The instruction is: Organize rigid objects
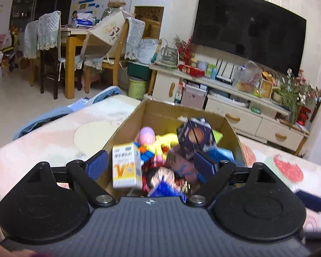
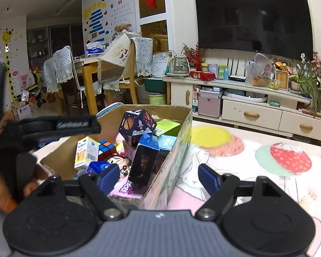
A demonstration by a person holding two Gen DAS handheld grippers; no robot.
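We hold both the left tool (image 1: 149, 162) and right tool (image 2: 160, 178) spread and empty at the cardboard box (image 2: 173, 150), where the white-and-orange carton (image 1: 126, 167) leans just ahead, likely so toys stay gathered.

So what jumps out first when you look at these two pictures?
A cardboard box crammed with toys and small packages sits on a pastel cartoon tablecloth, a dark planet-printed box poking out on top. Behind it, a big black television fills the wall. Both tools, left and right, stand open, holding nothing.
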